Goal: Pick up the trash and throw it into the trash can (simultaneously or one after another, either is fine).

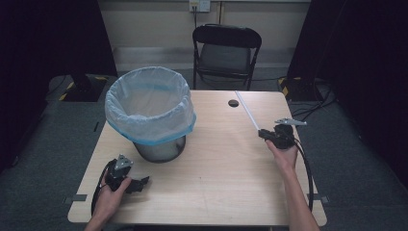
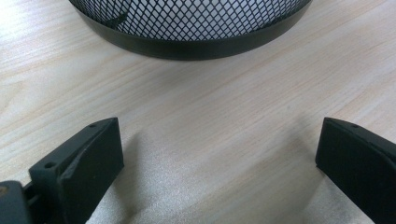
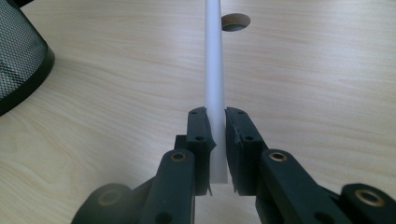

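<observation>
Right gripper (image 3: 216, 140) clamped on end of long white tube (image 1: 248, 111), rest stretching over far table (image 1: 216, 183) edge. Left gripper (image 2: 219, 158) gaping, empty, beside lined mesh bin (image 1: 150, 111). Best approach: keep grip firm, swing tube level, tip-first over bin rim.

Count here: one white tube (image 1: 247, 110), one lined mesh bin (image 1: 150, 111), one table (image 1: 216, 168), one folding chair (image 1: 226, 53), two grippers.

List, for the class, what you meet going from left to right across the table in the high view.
left gripper → bin lined with a bag → round hole in the table → white tube → right gripper, clamped on the tube's near end.
</observation>
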### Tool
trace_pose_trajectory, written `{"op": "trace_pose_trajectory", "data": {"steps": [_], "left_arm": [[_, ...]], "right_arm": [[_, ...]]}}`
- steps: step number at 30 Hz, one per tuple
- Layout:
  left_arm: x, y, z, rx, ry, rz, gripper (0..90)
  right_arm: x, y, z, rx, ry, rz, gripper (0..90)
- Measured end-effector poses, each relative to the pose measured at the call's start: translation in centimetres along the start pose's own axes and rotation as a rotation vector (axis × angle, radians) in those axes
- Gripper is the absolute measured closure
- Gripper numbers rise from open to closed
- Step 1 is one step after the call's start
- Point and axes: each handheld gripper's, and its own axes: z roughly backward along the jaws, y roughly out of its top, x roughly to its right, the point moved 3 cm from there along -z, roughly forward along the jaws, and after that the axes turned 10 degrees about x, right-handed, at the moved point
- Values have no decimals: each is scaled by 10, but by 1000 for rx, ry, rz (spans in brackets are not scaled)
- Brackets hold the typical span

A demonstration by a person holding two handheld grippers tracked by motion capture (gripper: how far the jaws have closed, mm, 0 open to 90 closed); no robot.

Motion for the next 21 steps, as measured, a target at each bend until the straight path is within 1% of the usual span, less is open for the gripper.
{"op": "trace_pose_trajectory", "data": {"steps": [4,8,14,19,20,21], "left_arm": [[0,0,0,0,0,0,3],[0,0,0,0,0,0,3],[0,0,0,0,0,0,3],[0,0,0,0,0,0,3],[0,0,0,0,0,0,3],[0,0,0,0,0,0,3]], "right_arm": [[-4,7,3,11,7,4,808],[-9,18,10,41,20,11,808],[-18,26,12,71,52,10,807],[-21,33,16,110,63,6,805],[-21,33,16,110,63,6,805],[-22,38,19,130,67,3,806]]}}
